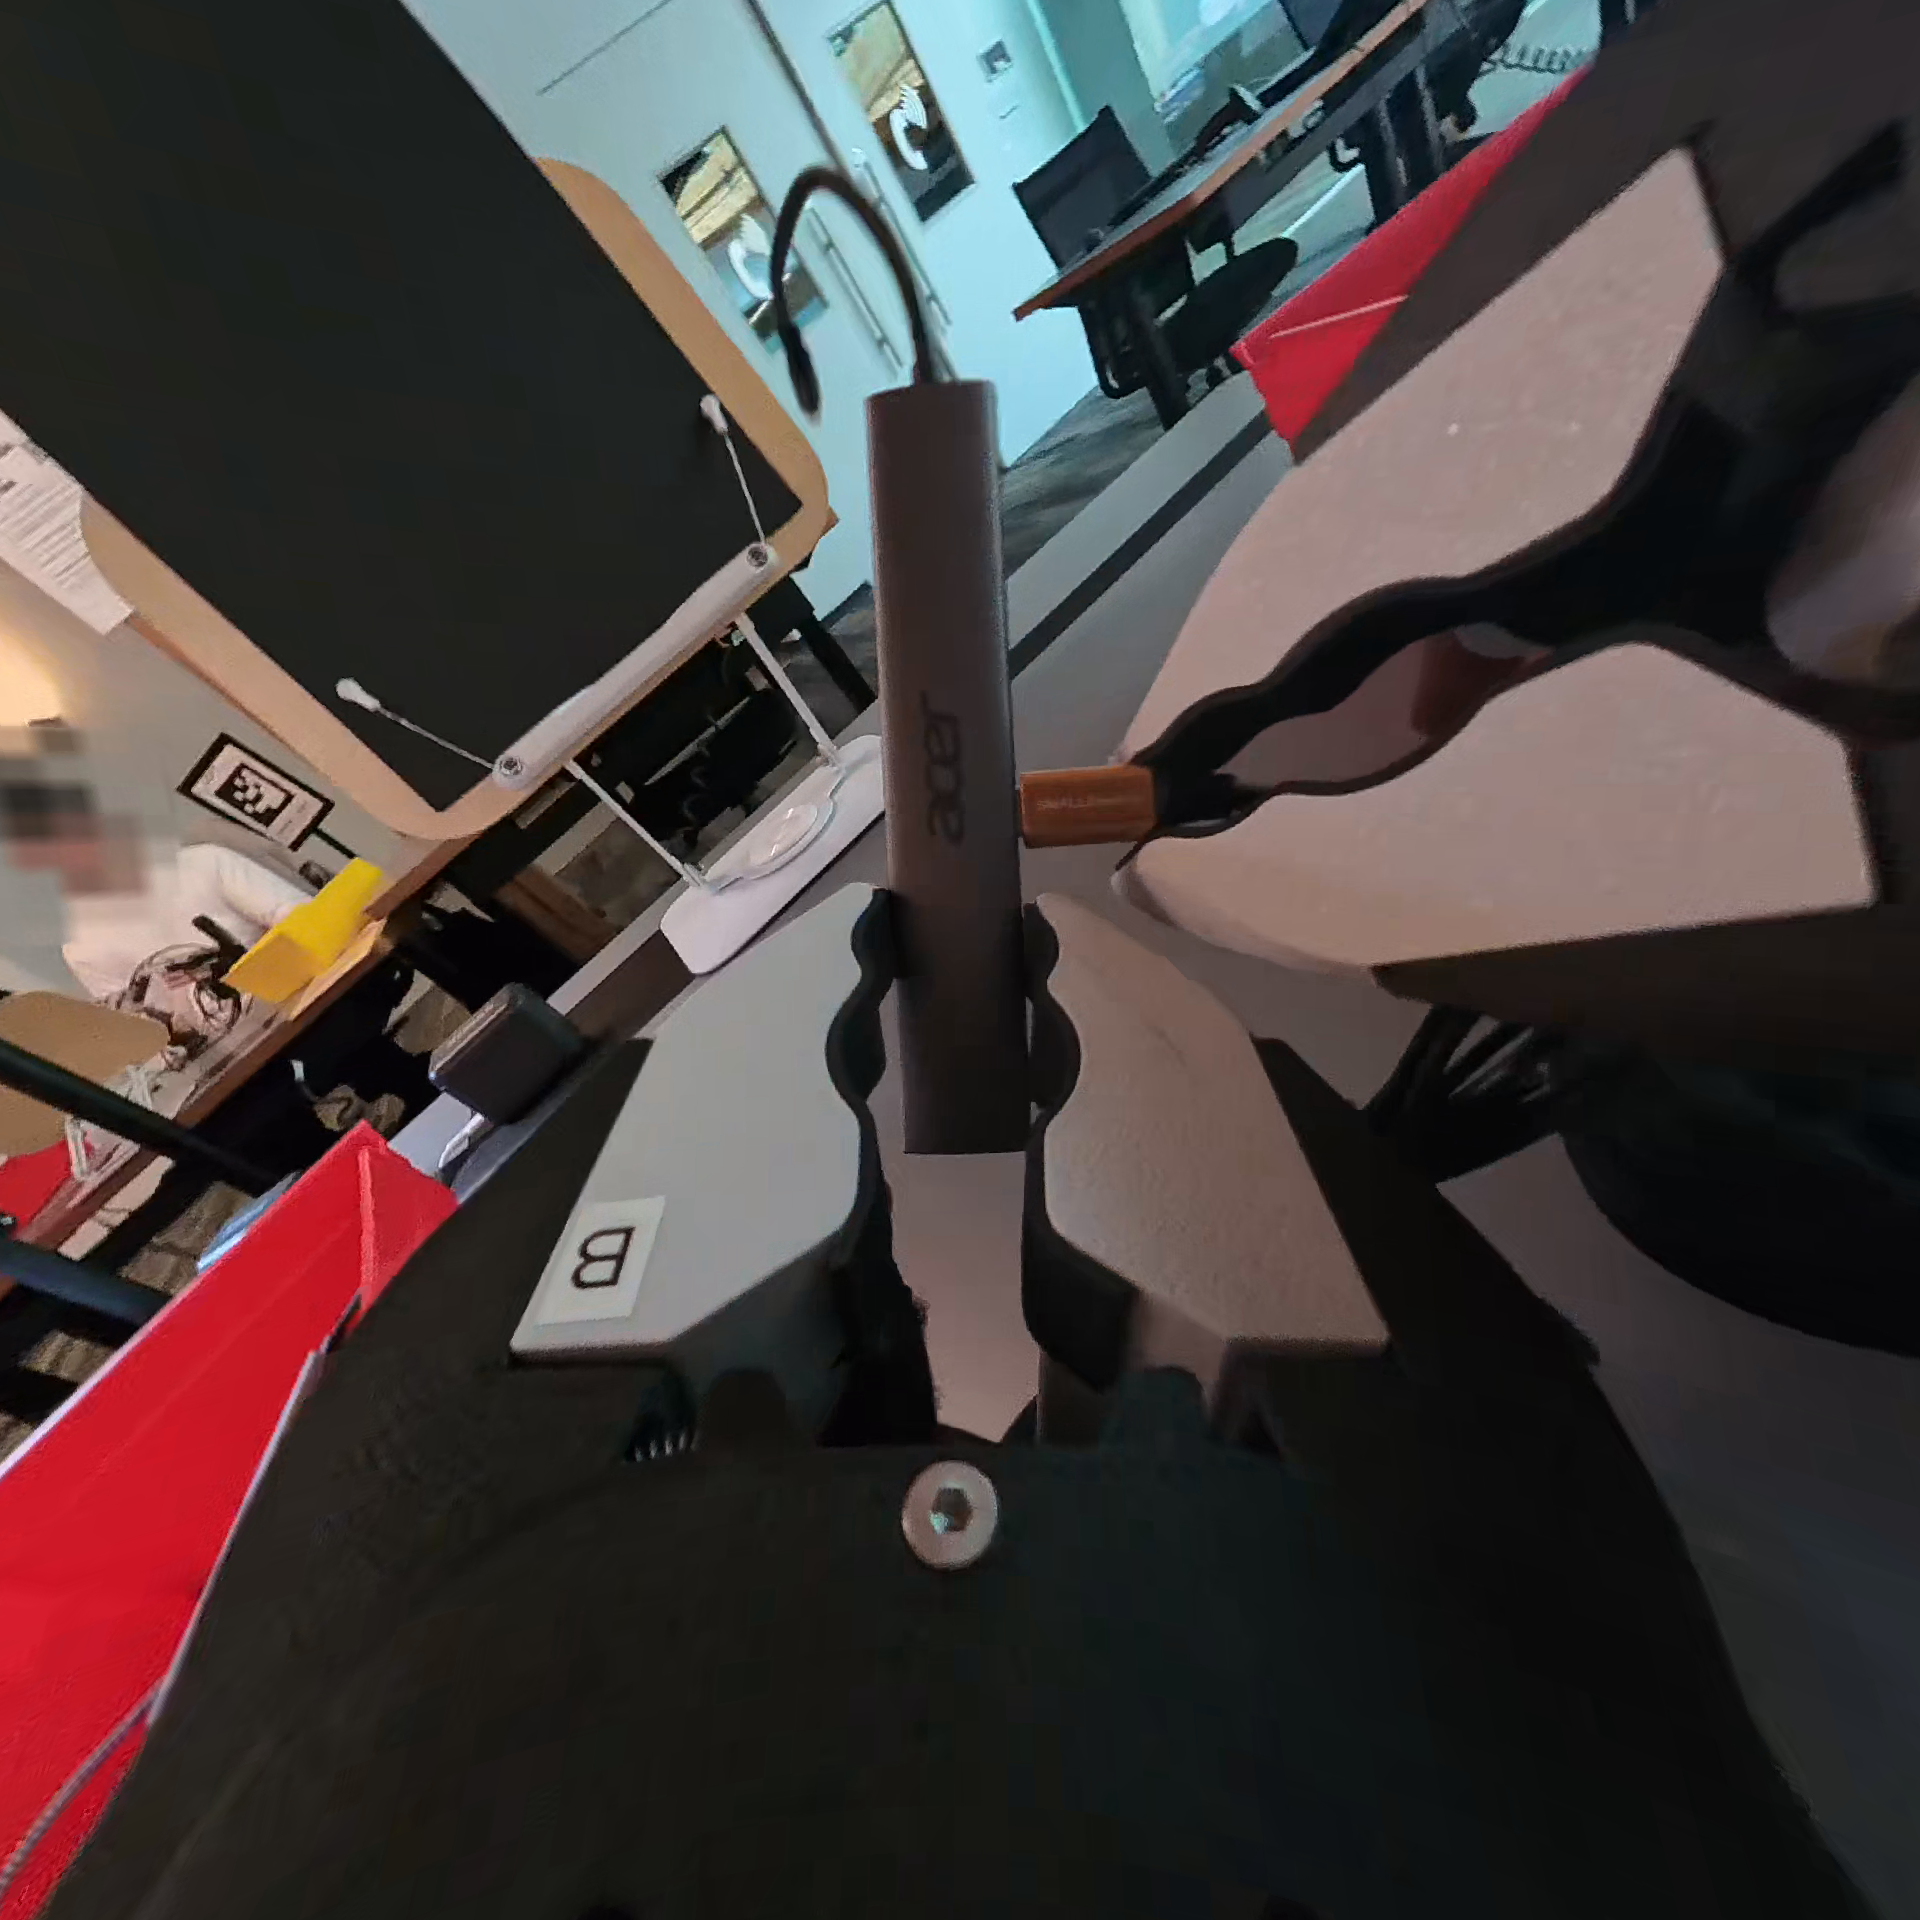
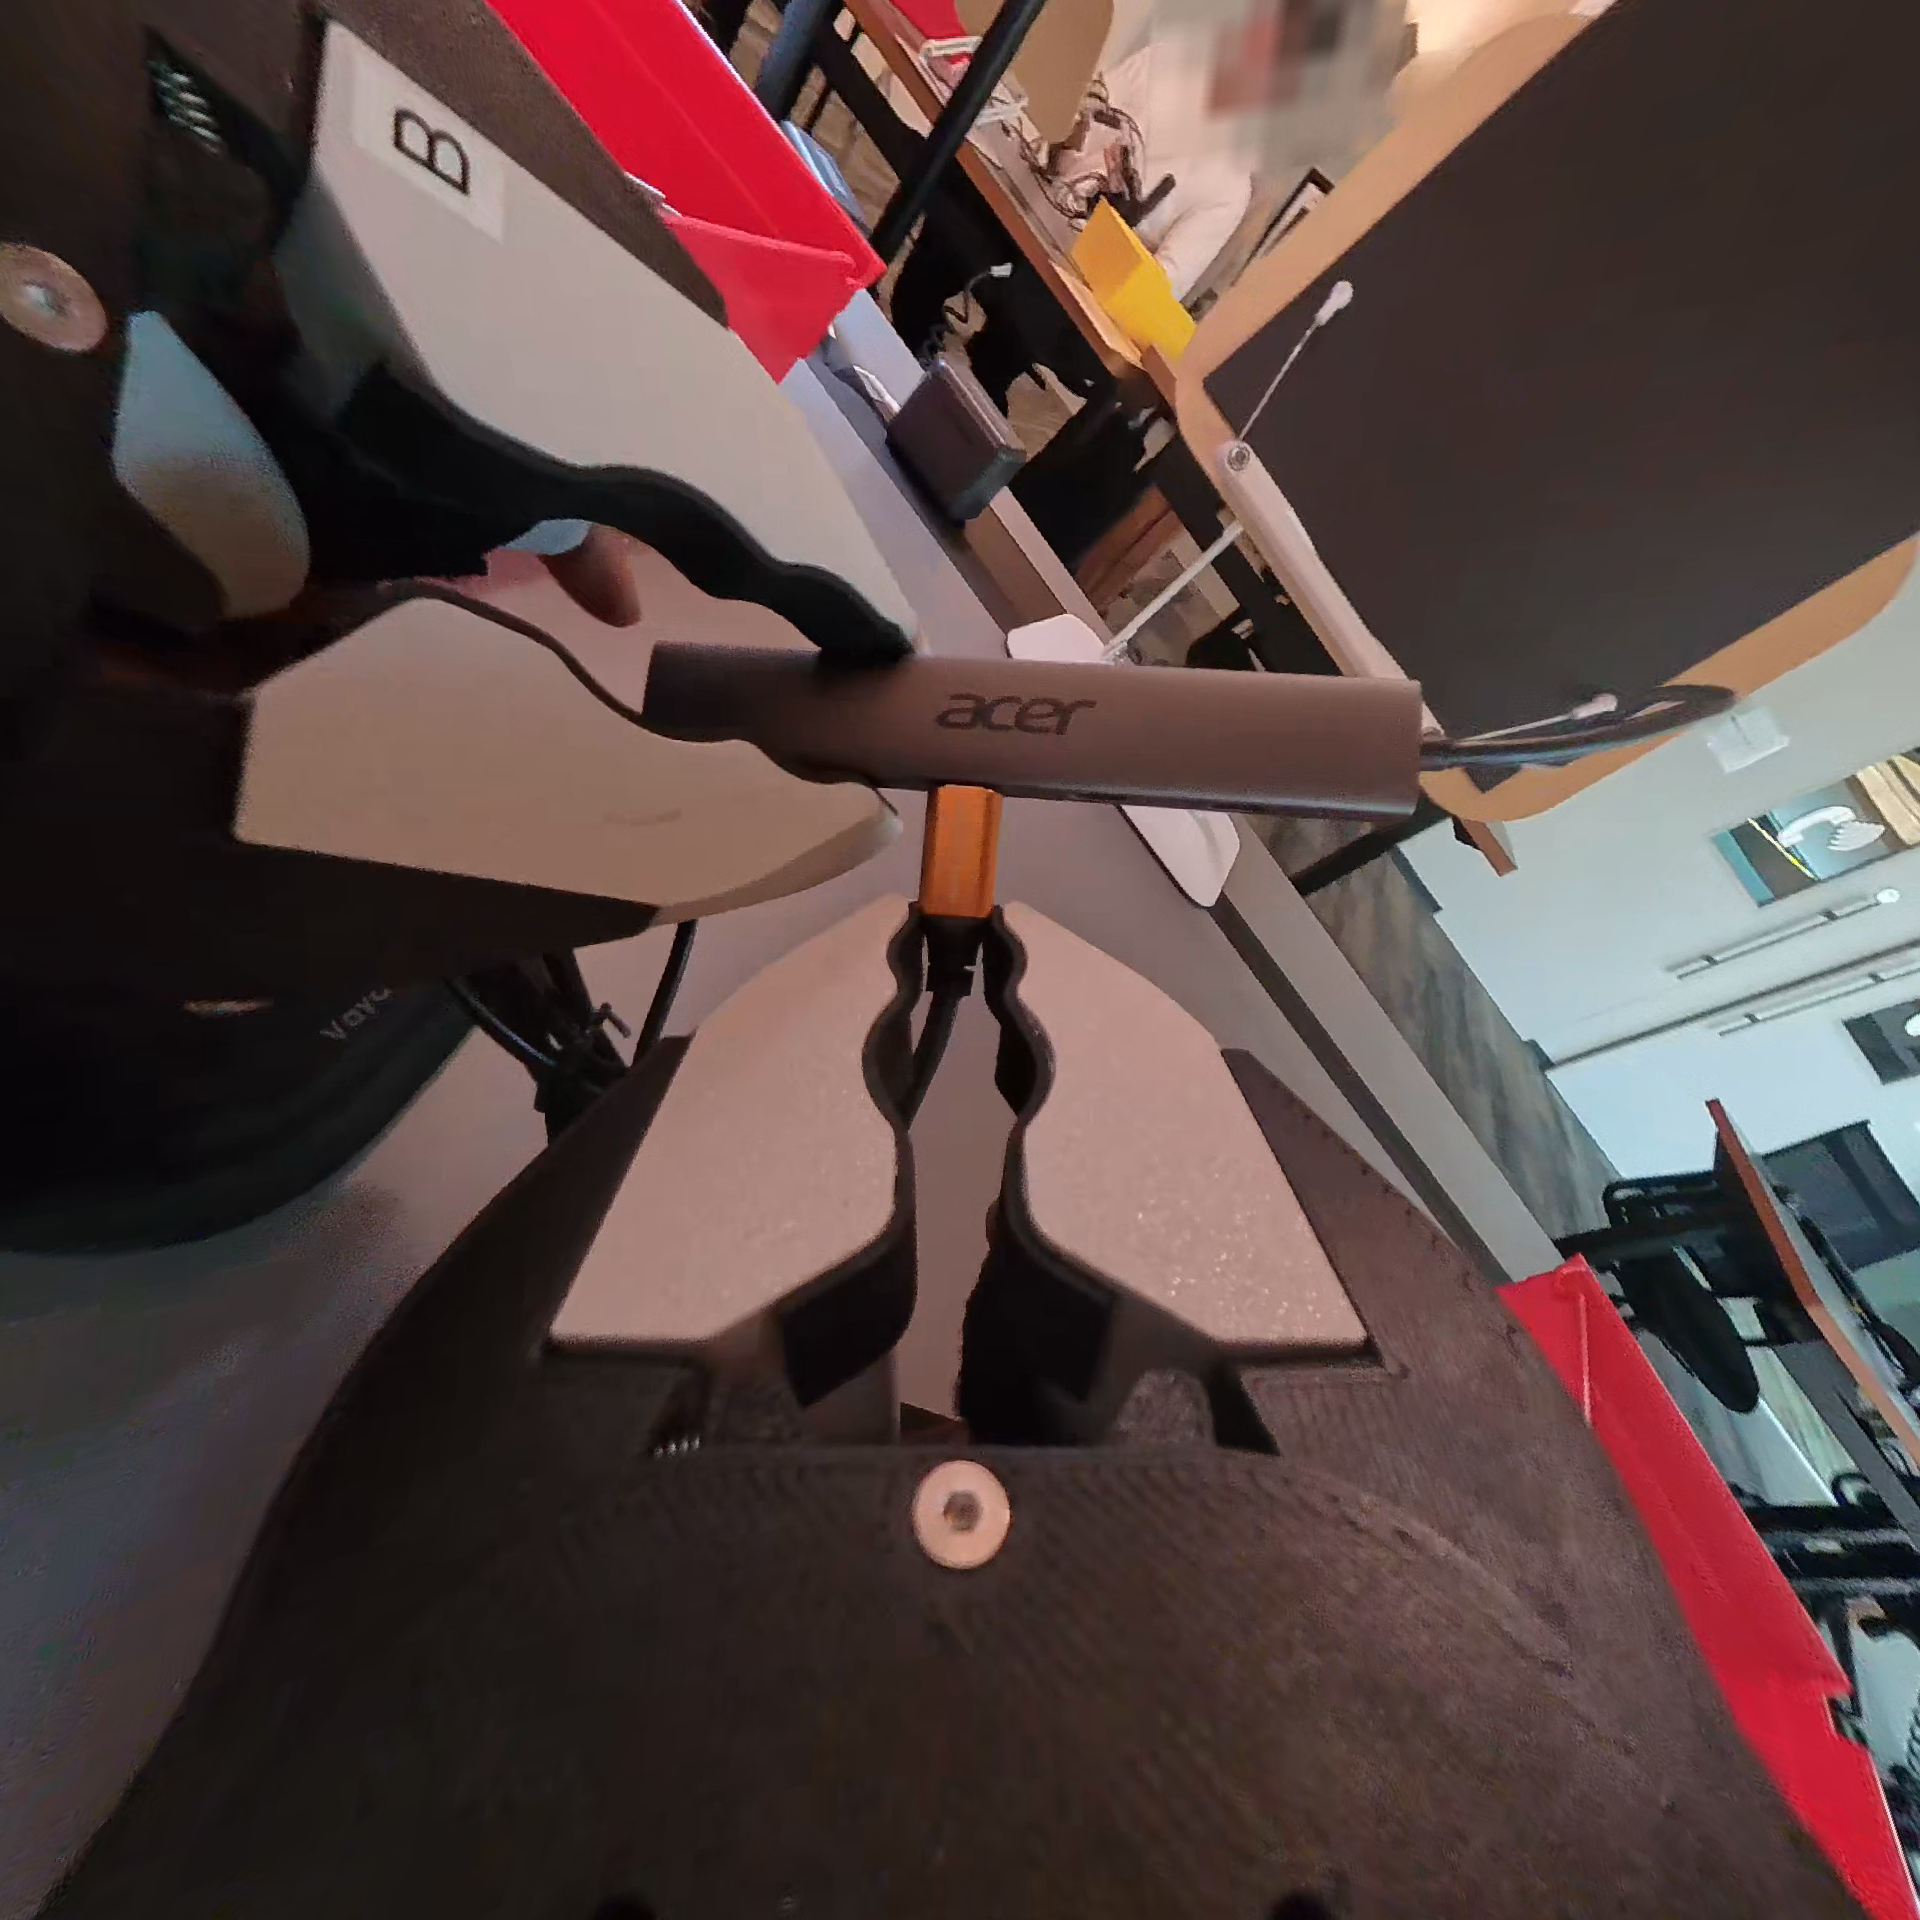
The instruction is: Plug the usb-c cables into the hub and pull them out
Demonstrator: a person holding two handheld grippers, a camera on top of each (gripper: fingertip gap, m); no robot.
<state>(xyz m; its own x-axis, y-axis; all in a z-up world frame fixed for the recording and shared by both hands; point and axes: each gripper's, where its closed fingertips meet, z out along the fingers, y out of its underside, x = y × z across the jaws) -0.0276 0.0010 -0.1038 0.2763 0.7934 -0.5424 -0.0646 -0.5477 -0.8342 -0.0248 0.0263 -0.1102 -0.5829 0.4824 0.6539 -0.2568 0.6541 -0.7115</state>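
Above the grey table (image 1: pixel 727 1060), the left gripper (image 1: pixel 954 971) clamps the hub (image 1: pixel 940 727); at its three o'clock the right gripper (image 2: pixel 954 935) pinches the orange usb-c plug (image 2: pixel 961 852), apparently seated. Best keep any pull square to the port.

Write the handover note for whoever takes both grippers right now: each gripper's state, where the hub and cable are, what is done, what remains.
Left gripper: shut on the grey hub, held off the table.
Right gripper: shut on the orange plug at its cable end.
Done: the plug meets the hub's side; how deep it sits cannot be told.
Left: confirm seating, then pull it straight out. No other cables are identifiable.
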